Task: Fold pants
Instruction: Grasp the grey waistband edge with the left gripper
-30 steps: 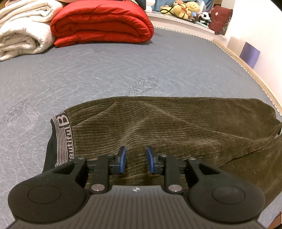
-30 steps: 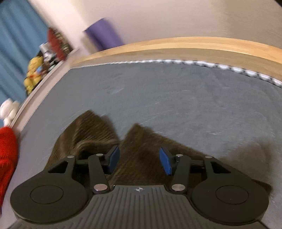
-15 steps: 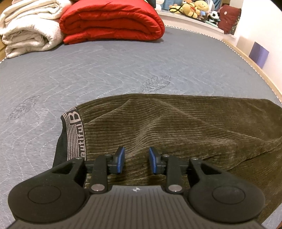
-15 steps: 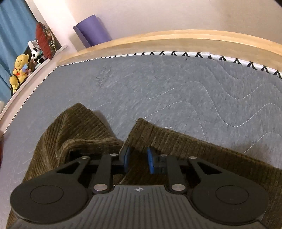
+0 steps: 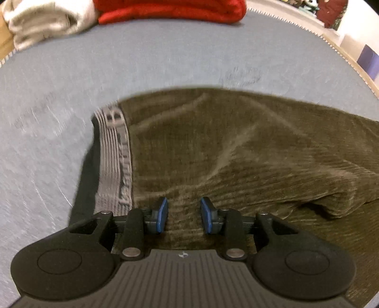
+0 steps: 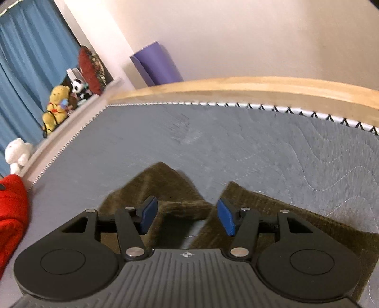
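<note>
left gripper (image 5: 183, 214): lower and closer to the pants (image 5: 236, 151) than a second ago; jaws apart, nothing clamped, cloth under the gap.
right gripper (image 6: 187, 216): half a second ago its jaws were nearly closed at the leg ends; they have just been opening and now stand released, higher above the cloth, nothing pinched.
pants: flat on the grey mattress (image 5: 142, 66), waistband (image 5: 116, 156) left of the left gripper.
leg ends (image 6: 165, 184): under the right gripper, near the wooden frame (image 6: 260, 87).
containers: none in view.

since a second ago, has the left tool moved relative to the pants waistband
Yes. The left tool has come down and forward: the waistband looms larger, and the red blanket has slid to the top edge of the view.
</note>
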`<state>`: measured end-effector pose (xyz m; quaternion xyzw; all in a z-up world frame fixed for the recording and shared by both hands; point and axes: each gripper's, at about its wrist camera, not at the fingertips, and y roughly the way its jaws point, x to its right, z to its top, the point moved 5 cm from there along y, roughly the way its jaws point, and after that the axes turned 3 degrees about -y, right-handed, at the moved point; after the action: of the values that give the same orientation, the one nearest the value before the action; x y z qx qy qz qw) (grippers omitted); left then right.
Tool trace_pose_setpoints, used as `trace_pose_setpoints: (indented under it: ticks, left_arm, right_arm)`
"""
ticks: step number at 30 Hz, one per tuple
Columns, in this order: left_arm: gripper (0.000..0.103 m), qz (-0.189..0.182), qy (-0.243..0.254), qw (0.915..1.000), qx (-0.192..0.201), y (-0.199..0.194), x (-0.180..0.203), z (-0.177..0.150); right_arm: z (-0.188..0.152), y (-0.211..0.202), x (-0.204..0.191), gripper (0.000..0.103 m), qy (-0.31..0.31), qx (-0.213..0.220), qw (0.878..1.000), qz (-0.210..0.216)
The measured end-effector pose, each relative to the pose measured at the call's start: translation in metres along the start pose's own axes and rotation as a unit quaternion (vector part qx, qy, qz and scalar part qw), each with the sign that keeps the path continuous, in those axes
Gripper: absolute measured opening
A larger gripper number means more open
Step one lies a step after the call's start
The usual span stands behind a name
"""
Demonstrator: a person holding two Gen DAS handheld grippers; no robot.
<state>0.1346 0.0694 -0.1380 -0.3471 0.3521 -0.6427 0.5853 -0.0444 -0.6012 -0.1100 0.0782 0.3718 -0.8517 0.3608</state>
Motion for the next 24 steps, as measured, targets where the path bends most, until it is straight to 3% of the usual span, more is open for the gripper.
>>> trace_pose_setpoints:
  ticks: [5, 7, 9, 13, 19, 24]
  left_arm:
    - [0.039, -0.024, 0.003, 0.9989, 0.039, -0.031, 0.004, 0.008]
    - [0.053, -0.024, 0.004, 0.9986, 0.046, -0.038, 0.006, 0.009]
    - [0.06, -0.022, 0.003, 0.9983, 0.054, -0.042, 0.007, 0.012]
    - [0.065, -0.032, 0.006, 0.9966, 0.076, -0.053, 0.011, 0.014]
    - [0.072, -0.029, 0.026, 0.9909, 0.129, -0.072, 0.014, 0.015]
    - [0.072, -0.022, 0.022, 0.9914, 0.127, -0.07, 0.009, 0.015]
  right_arm:
    - [0.01, -0.044, -0.034, 0.06, -0.026, 0.038, 0.999, 0.024]
    - [0.012, -0.067, -0.05, 0.062, -0.036, 0.053, 0.997, 0.048]
    - [0.011, -0.091, -0.07, 0.064, -0.059, 0.069, 0.994, 0.066]
    - [0.005, -0.139, -0.108, 0.068, -0.103, 0.09, 0.985, 0.102]
    - [-0.027, -0.197, -0.171, 0.074, -0.183, 0.064, 0.967, 0.163]
    - [-0.073, -0.217, -0.213, 0.082, -0.258, 0.032, 0.94, 0.222]
